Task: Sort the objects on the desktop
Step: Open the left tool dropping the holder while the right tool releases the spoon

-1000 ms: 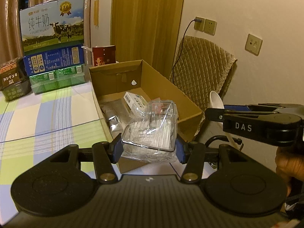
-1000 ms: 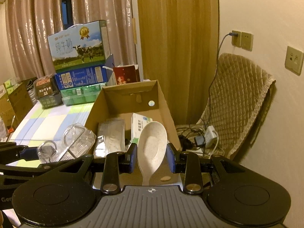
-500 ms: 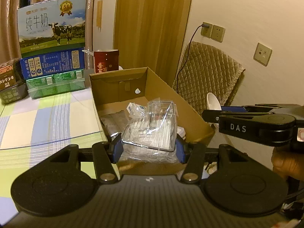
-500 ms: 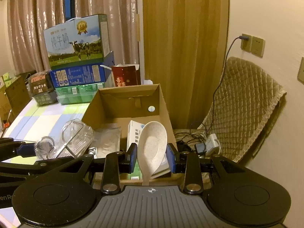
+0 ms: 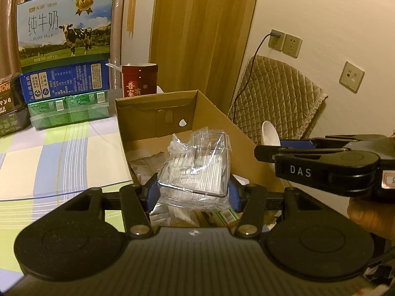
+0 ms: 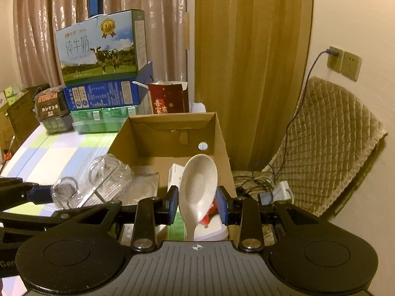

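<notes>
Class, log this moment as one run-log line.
left gripper: shut on plastic box | right gripper: shut on spoon | both above cardboard box

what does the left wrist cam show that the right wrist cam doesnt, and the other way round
Only the left wrist view: a third wall plate low on the wall, and the person's hand under the right gripper.

Only the right wrist view: the power strip and cables on the floor, a red packet in the box, and the spoon's bowl face-on.

Both: the cardboard box, the milk carton, the spoon in the right gripper, and the clear plastic case clamped in the left gripper.
</notes>
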Action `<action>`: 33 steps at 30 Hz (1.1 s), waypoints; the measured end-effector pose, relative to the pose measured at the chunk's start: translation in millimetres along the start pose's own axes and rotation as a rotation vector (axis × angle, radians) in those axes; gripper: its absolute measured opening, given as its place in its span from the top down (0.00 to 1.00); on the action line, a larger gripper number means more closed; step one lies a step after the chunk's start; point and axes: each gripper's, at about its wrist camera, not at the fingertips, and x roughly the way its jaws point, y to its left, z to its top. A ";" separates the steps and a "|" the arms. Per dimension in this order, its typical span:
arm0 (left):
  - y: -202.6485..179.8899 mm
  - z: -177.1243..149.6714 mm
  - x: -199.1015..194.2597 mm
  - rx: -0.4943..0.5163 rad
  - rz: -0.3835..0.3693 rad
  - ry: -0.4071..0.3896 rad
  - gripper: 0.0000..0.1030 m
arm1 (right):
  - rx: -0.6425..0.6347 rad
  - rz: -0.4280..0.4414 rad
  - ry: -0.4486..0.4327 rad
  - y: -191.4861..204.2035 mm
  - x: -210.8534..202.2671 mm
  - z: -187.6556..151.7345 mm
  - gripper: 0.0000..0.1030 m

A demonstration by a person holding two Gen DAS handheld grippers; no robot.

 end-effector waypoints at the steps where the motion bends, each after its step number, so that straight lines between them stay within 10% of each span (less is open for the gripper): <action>1: 1.0 1.2 2.2 -0.002 0.001 0.001 0.52 | -0.001 0.001 -0.001 -0.2 1.7 1.9 0.73; 15: 17.7 19.6 39.5 -0.050 -0.012 0.005 0.51 | -0.007 0.042 0.004 -8.1 38.3 22.8 0.83; 20: 19.8 25.9 45.9 -0.049 -0.011 -0.012 0.23 | -0.004 0.037 0.008 -14.0 37.1 21.1 0.81; 24: 21.5 26.9 38.1 -0.041 0.011 -0.022 0.23 | 0.009 0.033 0.016 -20.4 34.4 16.5 0.40; 33: 28.5 0.8 10.7 -0.059 0.079 -0.016 0.07 | 0.024 0.058 0.050 -18.7 15.4 2.3 0.07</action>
